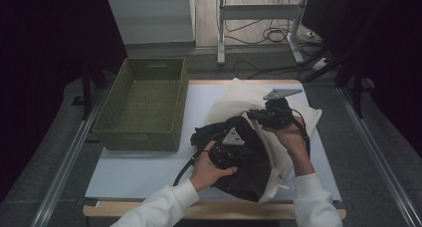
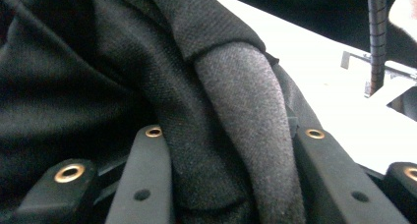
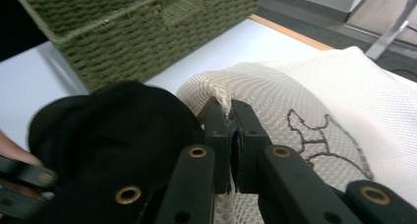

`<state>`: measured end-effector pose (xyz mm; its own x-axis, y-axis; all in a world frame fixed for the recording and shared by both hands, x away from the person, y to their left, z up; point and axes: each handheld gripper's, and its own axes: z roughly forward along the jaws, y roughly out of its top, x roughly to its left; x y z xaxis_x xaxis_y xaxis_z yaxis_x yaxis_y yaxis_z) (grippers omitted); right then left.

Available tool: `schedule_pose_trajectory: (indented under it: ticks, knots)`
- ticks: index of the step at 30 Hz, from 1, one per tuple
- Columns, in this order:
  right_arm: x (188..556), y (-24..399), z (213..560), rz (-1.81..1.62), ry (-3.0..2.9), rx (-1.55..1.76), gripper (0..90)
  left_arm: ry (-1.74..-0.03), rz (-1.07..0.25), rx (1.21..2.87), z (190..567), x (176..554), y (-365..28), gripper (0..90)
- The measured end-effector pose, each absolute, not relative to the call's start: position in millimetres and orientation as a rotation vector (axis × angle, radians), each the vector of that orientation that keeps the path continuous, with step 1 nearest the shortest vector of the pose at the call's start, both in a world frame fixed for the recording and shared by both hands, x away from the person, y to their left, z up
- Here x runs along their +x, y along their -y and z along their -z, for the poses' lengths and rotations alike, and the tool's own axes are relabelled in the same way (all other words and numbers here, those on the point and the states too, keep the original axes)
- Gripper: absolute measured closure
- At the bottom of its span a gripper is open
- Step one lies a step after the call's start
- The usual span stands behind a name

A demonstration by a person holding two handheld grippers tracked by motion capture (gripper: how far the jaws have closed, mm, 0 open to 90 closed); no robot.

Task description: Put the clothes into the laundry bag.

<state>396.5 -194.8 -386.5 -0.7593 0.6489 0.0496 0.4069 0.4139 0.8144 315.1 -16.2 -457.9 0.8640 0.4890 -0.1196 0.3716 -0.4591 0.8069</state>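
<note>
A black garment (image 1: pixel 241 174) lies bunched at the mouth of a cream mesh bag (image 1: pixel 231 100) on the white table. My left gripper (image 1: pixel 231 148) presses down into the garment, and in the left gripper view its jaws (image 2: pixel 233 133) are shut on a thick fold of the black cloth (image 2: pixel 236 86). My right gripper (image 1: pixel 260 116) sits just behind and to the right. Up close, the right gripper (image 3: pixel 231 108) is shut on the rim of the mesh bag (image 3: pixel 319 96), holding it raised beside the black garment (image 3: pixel 113 130).
A green woven basket (image 1: pixel 139 137) stands empty at the table's left, also seen close by as the basket (image 3: pixel 133 37). Bare white tabletop (image 1: pixel 139 172) lies in front of it. Stand legs and cables (image 1: pixel 268 35) are on the floor beyond the far edge.
</note>
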Motion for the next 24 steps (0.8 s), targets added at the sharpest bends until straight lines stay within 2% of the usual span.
schedule_pose_trajectory:
  ticks: [24]
  knots:
    - [389,189,380,-1.283,-2.426,0.875,87.2,-0.718,-0.213,2.109,458,341,25,65.4]
